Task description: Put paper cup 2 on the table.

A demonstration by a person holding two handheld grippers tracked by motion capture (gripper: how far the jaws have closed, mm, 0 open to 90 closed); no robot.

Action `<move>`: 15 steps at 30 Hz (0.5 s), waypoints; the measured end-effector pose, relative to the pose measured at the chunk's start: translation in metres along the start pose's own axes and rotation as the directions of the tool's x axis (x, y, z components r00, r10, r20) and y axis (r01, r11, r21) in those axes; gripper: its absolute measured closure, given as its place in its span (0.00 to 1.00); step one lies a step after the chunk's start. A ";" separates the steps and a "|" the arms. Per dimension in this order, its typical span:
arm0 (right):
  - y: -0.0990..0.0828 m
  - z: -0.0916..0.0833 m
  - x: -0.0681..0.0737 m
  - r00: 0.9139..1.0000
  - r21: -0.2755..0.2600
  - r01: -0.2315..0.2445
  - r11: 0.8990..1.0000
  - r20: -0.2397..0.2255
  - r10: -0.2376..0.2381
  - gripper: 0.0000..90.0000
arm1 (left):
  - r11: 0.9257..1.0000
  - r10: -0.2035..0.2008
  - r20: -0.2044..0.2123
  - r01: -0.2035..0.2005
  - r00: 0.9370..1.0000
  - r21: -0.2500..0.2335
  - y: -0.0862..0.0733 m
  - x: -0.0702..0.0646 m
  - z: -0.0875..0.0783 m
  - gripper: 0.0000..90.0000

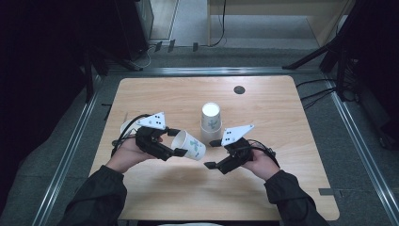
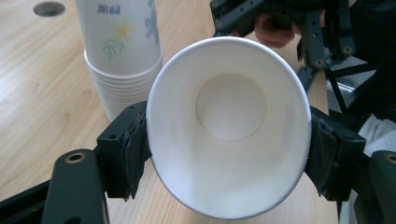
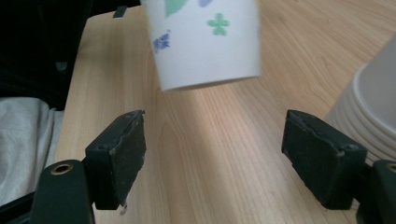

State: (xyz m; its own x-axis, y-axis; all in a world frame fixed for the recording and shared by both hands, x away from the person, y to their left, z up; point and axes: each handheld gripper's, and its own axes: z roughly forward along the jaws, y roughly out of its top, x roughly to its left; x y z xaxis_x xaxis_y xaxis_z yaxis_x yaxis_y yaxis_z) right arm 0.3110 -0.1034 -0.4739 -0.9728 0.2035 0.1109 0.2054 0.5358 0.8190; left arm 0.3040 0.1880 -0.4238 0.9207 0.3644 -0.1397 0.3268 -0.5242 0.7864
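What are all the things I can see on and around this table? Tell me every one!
held paper cup: one, white with green and blue flowers, lying sideways between the two claws, off the table
stack of paper cups: one stack, white with flowers, upside down near the table's middle
table: one, light wood
round hole cover: one, dark, near the table's far edge
cables: several, black, on the grey floor at the right
left claw: one, black, pads squeezing the held paper cup at its rim
right claw: one, black, open with nothing between the pads
hands and dark sleeves: two, coming in from the bottom
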 end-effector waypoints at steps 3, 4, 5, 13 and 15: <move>-0.002 -0.004 -0.003 1.000 -0.013 -0.021 1.000 0.019 0.021 0.25 | 1.000 0.003 -0.013 -0.002 1.000 0.021 -0.002 0.002 -0.001 0.28; -0.002 -0.006 -0.005 0.999 -0.015 -0.023 1.000 0.026 0.023 0.24 | 1.000 0.001 -0.013 0.000 1.000 0.031 -0.003 0.003 -0.001 0.28; -0.003 -0.007 -0.006 0.999 -0.014 -0.029 0.999 0.026 0.030 0.24 | 0.999 0.003 -0.023 -0.002 1.000 0.038 -0.004 0.003 -0.001 0.28; -0.005 -0.015 -0.013 0.996 -0.022 -0.054 0.998 0.063 0.056 0.24 | 0.995 0.003 -0.053 0.003 0.999 0.097 -0.010 0.007 -0.004 0.28; -0.006 -0.015 -0.014 0.996 -0.014 -0.052 0.999 0.070 0.053 0.25 | 0.994 0.002 -0.063 0.004 0.998 0.107 -0.012 0.008 -0.005 0.28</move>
State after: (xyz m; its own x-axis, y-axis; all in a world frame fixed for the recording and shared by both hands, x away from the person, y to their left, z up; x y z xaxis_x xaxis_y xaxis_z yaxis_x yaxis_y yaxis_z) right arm 0.3222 -0.1224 -0.4721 -0.9507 0.2883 0.1145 0.2543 0.5126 0.8201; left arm 0.3060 0.2008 -0.4318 0.9061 0.4113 -0.0994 0.3519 -0.6019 0.7169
